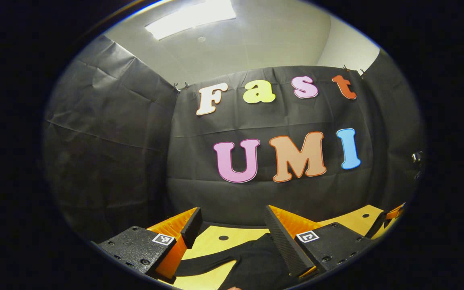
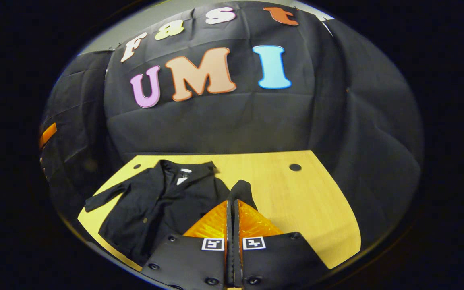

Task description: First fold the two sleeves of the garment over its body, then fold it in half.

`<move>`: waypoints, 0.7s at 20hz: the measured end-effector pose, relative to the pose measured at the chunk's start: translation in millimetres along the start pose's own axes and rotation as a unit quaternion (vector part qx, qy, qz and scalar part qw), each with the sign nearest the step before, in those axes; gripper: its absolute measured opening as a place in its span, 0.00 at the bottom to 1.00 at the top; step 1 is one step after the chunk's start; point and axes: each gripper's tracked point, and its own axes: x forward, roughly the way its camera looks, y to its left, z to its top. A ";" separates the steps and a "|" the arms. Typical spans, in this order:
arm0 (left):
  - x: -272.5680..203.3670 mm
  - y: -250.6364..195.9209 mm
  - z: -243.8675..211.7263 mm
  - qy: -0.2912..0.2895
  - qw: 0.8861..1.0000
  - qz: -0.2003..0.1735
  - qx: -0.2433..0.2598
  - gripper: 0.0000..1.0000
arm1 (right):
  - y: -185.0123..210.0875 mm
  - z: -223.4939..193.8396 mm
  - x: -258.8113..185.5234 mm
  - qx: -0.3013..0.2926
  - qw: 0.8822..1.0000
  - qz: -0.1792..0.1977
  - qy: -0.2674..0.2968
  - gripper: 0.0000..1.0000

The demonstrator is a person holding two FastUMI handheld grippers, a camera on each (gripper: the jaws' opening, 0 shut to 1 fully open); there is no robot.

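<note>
Behind right tongs [image 2: 231,209], garment [image 2: 155,205] part-hidden

One garment [image 2: 155,205] is lying at the lower left of the right gripper view, on one table [image 2: 296,201]. Two holes [image 2: 295,167] are showing in the tabletop, upper right and upper left. Two grippers are appearing: left gripper [image 1: 232,225], right gripper [image 2: 232,209].

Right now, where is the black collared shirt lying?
In the right gripper view, the black collared shirt lies spread on the left part of the yellow wooden table, collar toward the black cloth wall, just beyond the right gripper's closed fingers.
</note>
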 end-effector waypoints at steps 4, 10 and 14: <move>0.1 31.3 -6.2 0.007 1.000 0.018 0.000 0.94 | 56.8 28.5 18.1 -0.027 0.999 0.037 -0.010 0.02; -4.4 81.3 -17.1 0.016 0.999 0.048 0.000 0.94 | 149.2 46.9 55.9 -0.072 0.993 0.093 -0.006 0.03; -4.7 111.0 -23.1 0.022 0.998 0.062 -0.002 0.99 | 207.6 40.2 90.1 -0.087 0.988 0.124 0.018 0.02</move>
